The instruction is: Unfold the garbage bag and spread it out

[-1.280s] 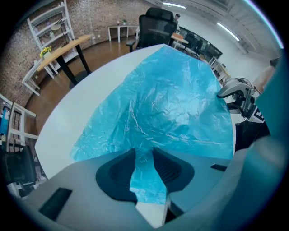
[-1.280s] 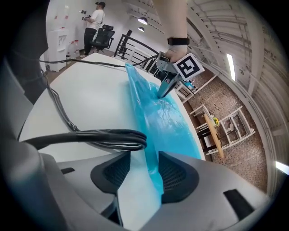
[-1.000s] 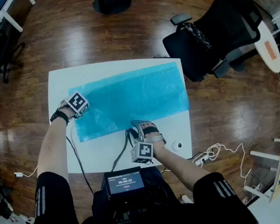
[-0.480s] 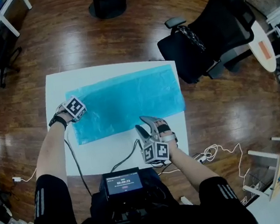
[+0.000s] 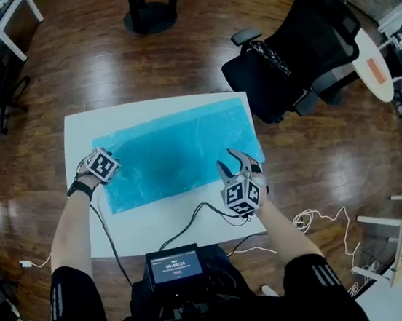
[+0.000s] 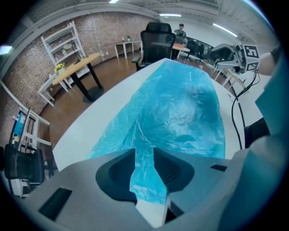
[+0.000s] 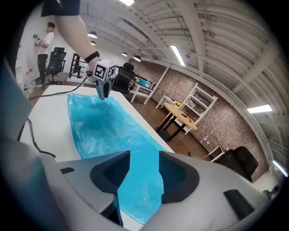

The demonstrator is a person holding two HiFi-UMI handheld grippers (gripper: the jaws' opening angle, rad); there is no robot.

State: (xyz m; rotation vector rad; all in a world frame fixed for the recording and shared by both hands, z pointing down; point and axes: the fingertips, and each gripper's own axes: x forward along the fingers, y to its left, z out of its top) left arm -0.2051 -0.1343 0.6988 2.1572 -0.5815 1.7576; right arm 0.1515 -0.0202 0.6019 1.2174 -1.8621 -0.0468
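a dark wooden floor [image 5: 136, 62] fills the head view, and on it stands a white table [image 5: 166, 230] right in front of the person. the blue garbage bag [image 5: 178, 152] lies opened out along the table's length, covering most of its far half, mostly flat with fine wrinkles. its left end lies near the table's left edge and its right end reaches the table's right edge. a black office chair [image 5: 304, 54] stands off the table's far right corner, apart from it. in the left gripper view the left gripper [image 6: 144, 158] points steeply down at the bag's near left corner and is clenched on it: a narrow strip of blue film rises off the table and runs through the slim gap between the two pads. the rest of the bag stretches away from there along the tabletop. the right gripper [image 7: 143, 164] hovers over the bag's near right corner with its jaws spread and nothing pinched; the bag's right end shows through the gap, lying on the table below. a thin black cable [image 5: 194, 219] loops across the bare near strip of the table, between the bag and the person.
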